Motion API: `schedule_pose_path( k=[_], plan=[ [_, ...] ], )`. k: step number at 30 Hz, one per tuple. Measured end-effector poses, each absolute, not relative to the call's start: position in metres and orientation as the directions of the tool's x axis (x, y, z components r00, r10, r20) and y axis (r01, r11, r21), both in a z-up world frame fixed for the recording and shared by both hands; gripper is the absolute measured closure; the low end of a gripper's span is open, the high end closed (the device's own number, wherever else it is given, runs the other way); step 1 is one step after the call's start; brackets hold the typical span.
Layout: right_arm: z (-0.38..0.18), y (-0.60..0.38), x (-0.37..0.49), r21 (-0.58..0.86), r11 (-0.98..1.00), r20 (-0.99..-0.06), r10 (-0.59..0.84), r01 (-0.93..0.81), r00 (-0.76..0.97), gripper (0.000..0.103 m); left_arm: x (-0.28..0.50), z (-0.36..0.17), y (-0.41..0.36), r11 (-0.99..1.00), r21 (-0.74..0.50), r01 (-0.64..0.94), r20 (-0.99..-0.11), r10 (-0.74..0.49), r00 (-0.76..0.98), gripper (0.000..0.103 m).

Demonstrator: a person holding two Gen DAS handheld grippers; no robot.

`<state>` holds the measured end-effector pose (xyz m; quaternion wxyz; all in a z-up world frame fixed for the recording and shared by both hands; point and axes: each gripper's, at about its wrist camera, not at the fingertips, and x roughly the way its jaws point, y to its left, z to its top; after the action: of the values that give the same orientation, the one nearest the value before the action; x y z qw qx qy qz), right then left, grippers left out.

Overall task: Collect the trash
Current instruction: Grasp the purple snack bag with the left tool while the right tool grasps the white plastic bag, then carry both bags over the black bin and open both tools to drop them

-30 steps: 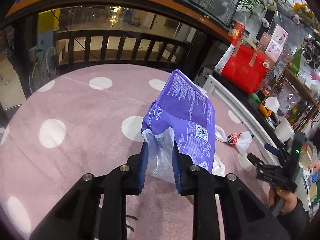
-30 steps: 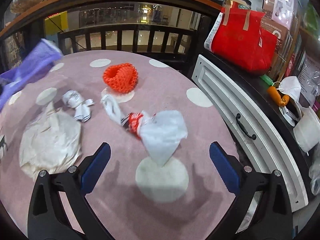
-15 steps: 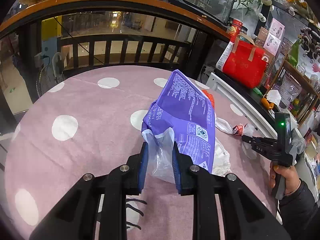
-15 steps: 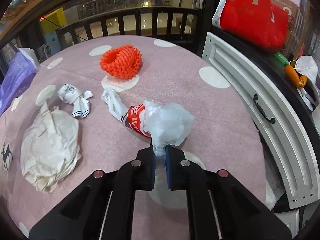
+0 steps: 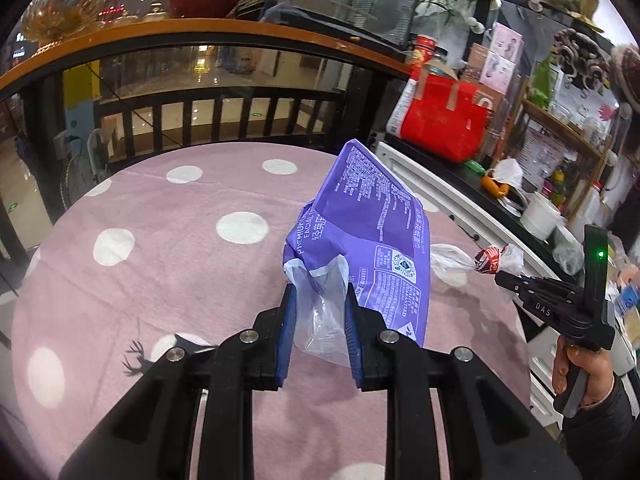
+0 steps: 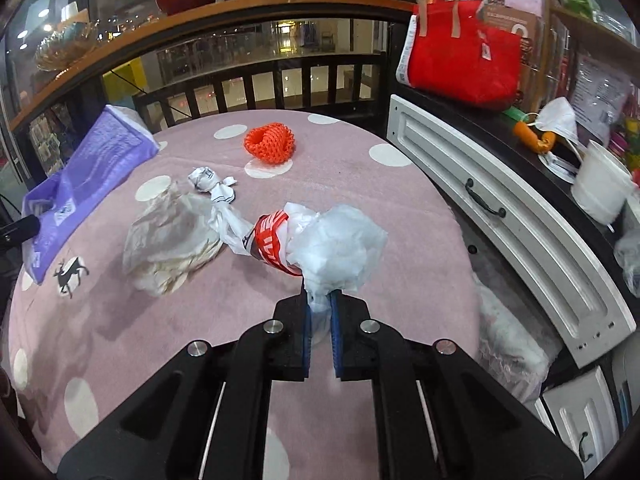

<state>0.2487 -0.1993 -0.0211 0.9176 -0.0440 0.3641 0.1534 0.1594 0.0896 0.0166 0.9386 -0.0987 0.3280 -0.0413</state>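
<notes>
My left gripper (image 5: 318,300) is shut on the clear end of a purple tissue pack wrapper (image 5: 372,232) and holds it above the pink dotted table (image 5: 160,248). The wrapper also shows at the left in the right wrist view (image 6: 84,172). My right gripper (image 6: 319,312) is shut on a white plastic bag with a red printed band (image 6: 320,240), lifted off the table. That bag and the right gripper (image 5: 504,278) show at the right in the left wrist view. On the table lie crumpled cream paper (image 6: 172,240), a small crumpled white wrapper (image 6: 210,184) and an orange foam net (image 6: 270,144).
A white cabinet with drawer handles (image 6: 500,216) curves along the table's right side. On its dark top stand a red bag (image 6: 464,52) and a white cup (image 6: 600,188). A dark railing (image 5: 200,112) runs behind the table.
My right gripper closed on the white bag and lifted it off the table. My left gripper has kept its hold on the purple wrapper and risen a little.
</notes>
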Motion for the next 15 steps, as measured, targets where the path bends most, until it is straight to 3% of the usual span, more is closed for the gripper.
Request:
schedule_pose_path(
  k=[15],
  plan=[
    [-0.033,-0.287,0.138,0.073,0.987,-0.654,0.156,-0.144,0.74,0.095,0.104,0.021,0.002,0.961,-0.195,0.198,-0.584,-0.276,0.764,0.08]
  ],
)
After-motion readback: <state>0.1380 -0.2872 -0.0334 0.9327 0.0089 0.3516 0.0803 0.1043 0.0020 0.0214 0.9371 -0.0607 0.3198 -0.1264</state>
